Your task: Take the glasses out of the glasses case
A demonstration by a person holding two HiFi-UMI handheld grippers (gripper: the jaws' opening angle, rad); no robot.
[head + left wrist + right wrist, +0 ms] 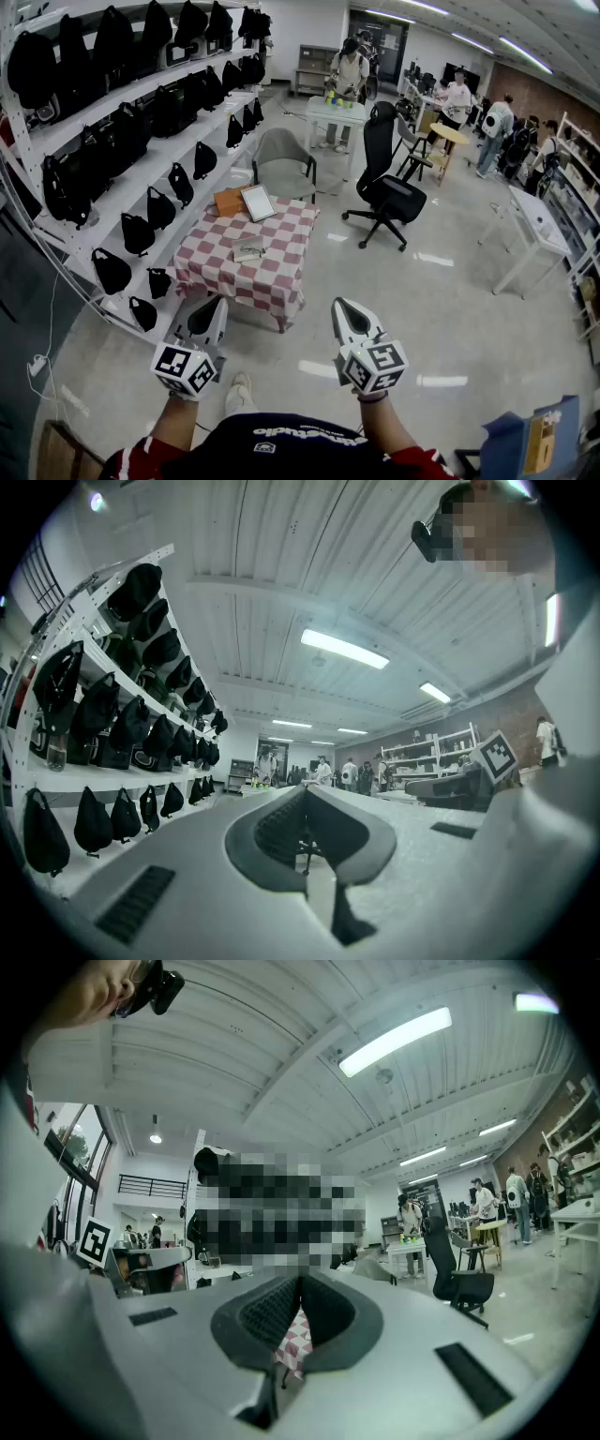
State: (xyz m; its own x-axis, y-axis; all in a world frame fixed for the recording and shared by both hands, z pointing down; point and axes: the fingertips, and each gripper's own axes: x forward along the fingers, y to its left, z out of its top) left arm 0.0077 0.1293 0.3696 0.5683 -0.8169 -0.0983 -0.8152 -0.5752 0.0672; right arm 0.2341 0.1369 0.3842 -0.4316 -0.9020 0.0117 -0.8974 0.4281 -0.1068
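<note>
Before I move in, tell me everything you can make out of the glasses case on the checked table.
The glasses case is small, pale grey and oblong, lying flat on the red-and-white checked cloth, near its middle. It lies apart from the orange item and the framed board at the far end. It is too small to tell if it is open. Only the cloth touches it; the left gripper and right gripper hang well short of the cloth.

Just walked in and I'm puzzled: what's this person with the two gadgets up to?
A person stands back from a checked table, holding a left gripper and a right gripper out in front. Both have their jaws together and hold nothing. A small grey case lies untouched on the table, so the work on it has not begun.
</note>
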